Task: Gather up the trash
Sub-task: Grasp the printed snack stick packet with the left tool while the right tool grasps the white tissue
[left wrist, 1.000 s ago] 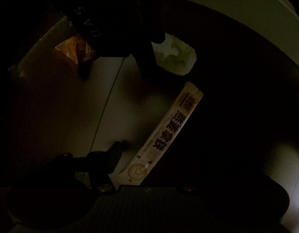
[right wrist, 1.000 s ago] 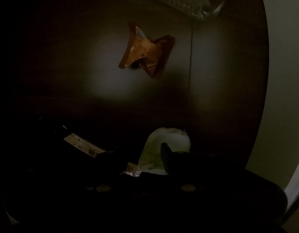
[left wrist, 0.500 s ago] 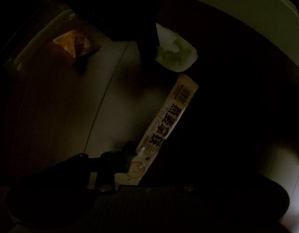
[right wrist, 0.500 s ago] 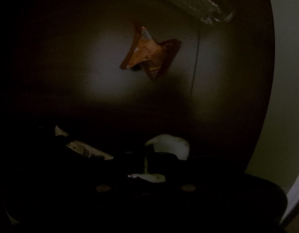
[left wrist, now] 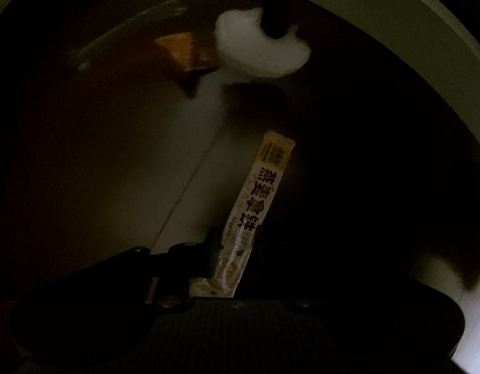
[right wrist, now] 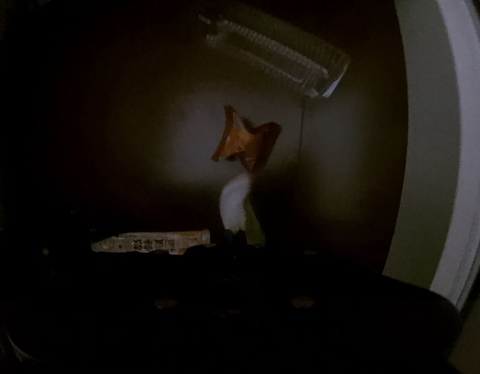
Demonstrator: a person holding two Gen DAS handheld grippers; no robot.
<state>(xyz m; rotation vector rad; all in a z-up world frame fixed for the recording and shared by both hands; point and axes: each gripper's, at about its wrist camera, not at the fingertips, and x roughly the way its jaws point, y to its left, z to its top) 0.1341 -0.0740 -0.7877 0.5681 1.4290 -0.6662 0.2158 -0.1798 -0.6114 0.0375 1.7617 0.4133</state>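
Note:
The scene is very dark. My left gripper (left wrist: 230,249) is shut on the lower end of a long cream sachet with printed characters (left wrist: 258,199); the sachet (right wrist: 152,242) also shows low in the right wrist view. My right gripper (right wrist: 236,237) is shut on a crumpled white tissue (right wrist: 235,201) and holds it above the dark table. In the left wrist view the right gripper's fingers (left wrist: 275,9) pinch that tissue (left wrist: 252,51) at the top. An orange crumpled wrapper (right wrist: 244,143) lies on the table beyond; it also shows blurred in the left wrist view (left wrist: 183,51).
A clear ribbed plastic container (right wrist: 280,53) lies on the dark table (right wrist: 115,140) behind the orange wrapper. A pale wall or floor band (right wrist: 433,143) runs past the table's right edge. A seam line (left wrist: 190,187) crosses the tabletop.
My right gripper has closed on the white tissue and lifted it off the table. My left gripper has kept the sachet, which now stands more upright in view.

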